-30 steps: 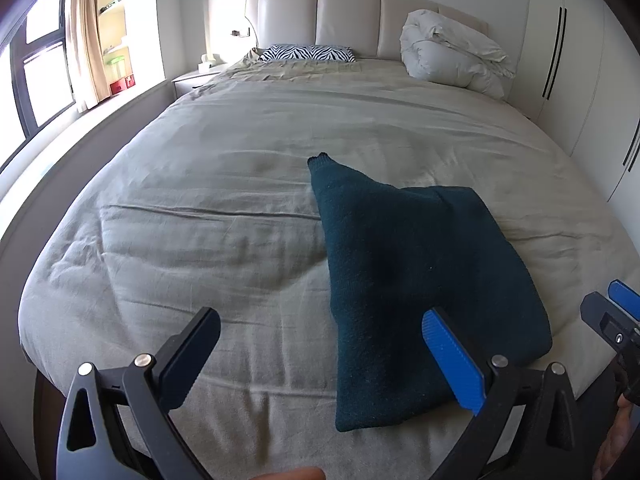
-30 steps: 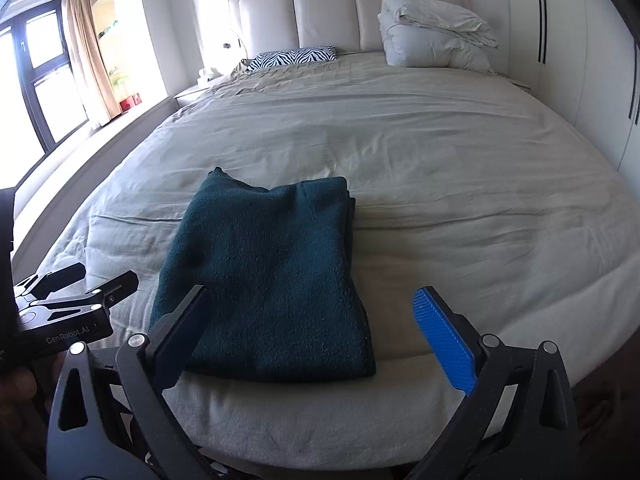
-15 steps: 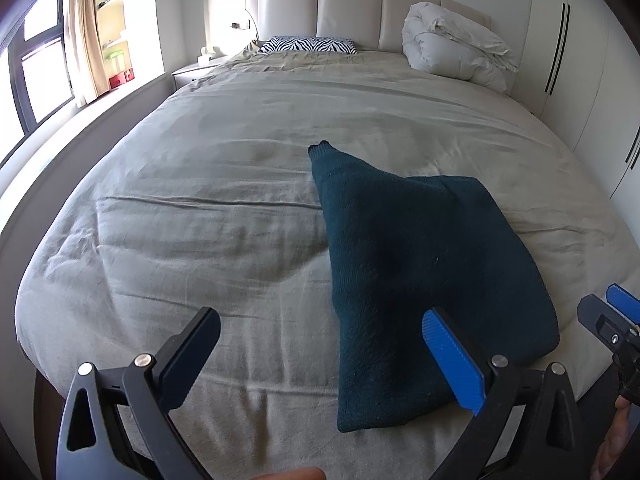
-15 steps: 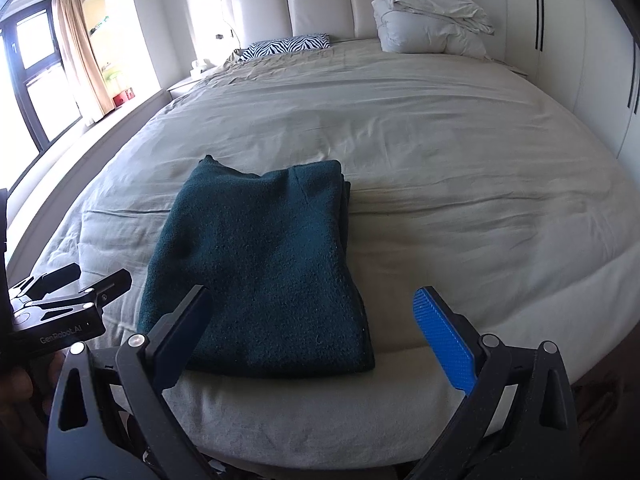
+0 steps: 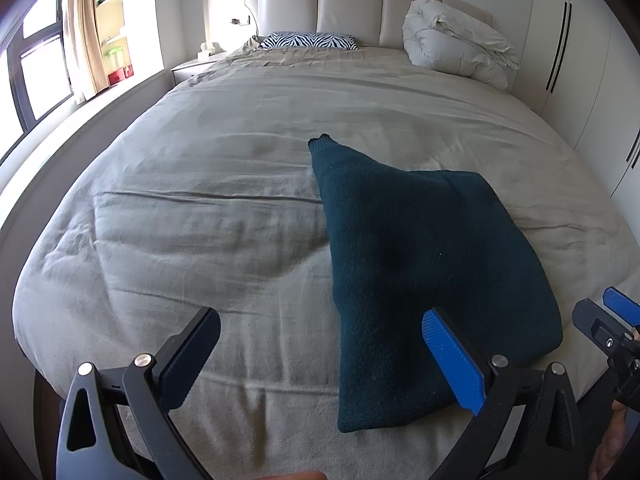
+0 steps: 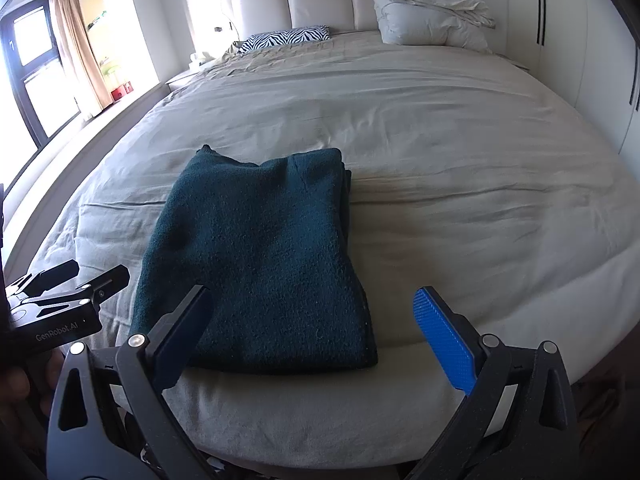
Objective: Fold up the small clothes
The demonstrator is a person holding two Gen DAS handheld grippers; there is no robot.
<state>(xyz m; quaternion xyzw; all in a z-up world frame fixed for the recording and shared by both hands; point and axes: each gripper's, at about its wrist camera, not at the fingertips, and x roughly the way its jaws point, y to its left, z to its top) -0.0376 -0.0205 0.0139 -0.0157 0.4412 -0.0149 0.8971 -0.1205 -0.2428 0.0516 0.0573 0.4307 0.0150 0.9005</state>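
A dark teal knitted garment (image 5: 420, 264) lies folded into a thick rectangle near the foot edge of the bed; it also shows in the right wrist view (image 6: 260, 252). One corner sticks out at its far left. My left gripper (image 5: 320, 344) is open and empty, held just short of the garment's near left part. My right gripper (image 6: 312, 320) is open and empty, over the garment's near edge without touching it. Each gripper shows at the edge of the other's view: the right one (image 5: 612, 320), the left one (image 6: 68, 292).
The bed (image 5: 200, 200) has a wrinkled beige cover. A zebra-print pillow (image 5: 308, 40) and a rolled white duvet (image 5: 452, 48) lie by the headboard. A window ledge (image 5: 80, 120) runs along the left, white wardrobes (image 5: 580, 60) along the right.
Both grippers have tilted down and drawn slightly nearer the bed, so the garment sits a bit higher in both views. The garment has not moved. Both grippers stay open.
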